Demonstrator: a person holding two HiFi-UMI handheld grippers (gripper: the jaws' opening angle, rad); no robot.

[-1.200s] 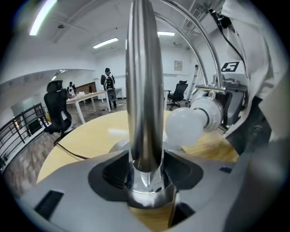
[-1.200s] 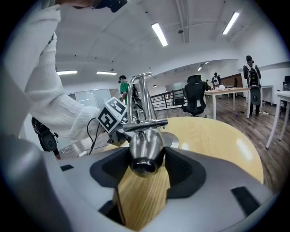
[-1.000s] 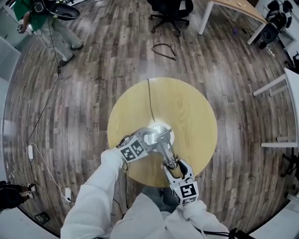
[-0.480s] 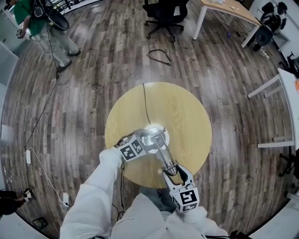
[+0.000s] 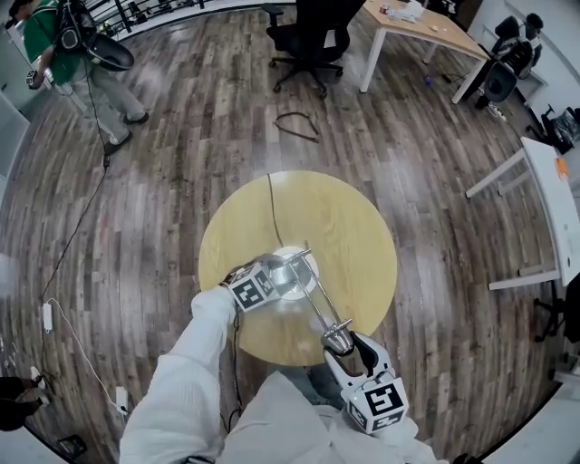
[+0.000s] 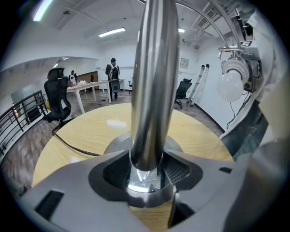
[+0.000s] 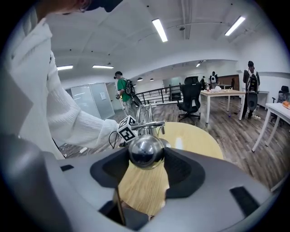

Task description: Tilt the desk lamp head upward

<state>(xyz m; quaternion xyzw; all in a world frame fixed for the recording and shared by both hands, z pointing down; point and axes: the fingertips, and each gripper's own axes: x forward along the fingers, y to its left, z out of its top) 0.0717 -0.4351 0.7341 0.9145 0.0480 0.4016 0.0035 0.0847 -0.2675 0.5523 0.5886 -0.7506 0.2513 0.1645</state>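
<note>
A chrome desk lamp stands on the round wooden table (image 5: 353, 231), with its base (image 5: 299, 265) near the middle. My left gripper (image 5: 283, 272) is shut on the lamp's upright post (image 6: 149, 90) just above the base. The thin arm (image 5: 317, 299) runs from the post toward me to the lamp head (image 5: 336, 336). My right gripper (image 5: 341, 344) is shut on that head, whose rounded chrome shell (image 7: 146, 152) sits between the jaws. In the left gripper view the white bulb (image 6: 232, 84) shows high at the right.
The lamp's black cord (image 5: 270, 208) runs across the table to its far edge. On the wood floor beyond are a cable loop (image 5: 295, 127), an office chair (image 5: 313, 32), a desk (image 5: 412, 23) and a person (image 5: 77, 50). A white table (image 5: 544, 195) stands at right.
My right gripper has risen with the lamp head and drawn back toward me, so the lamp arm now stretches further from the base. The left gripper has kept its place on the post.
</note>
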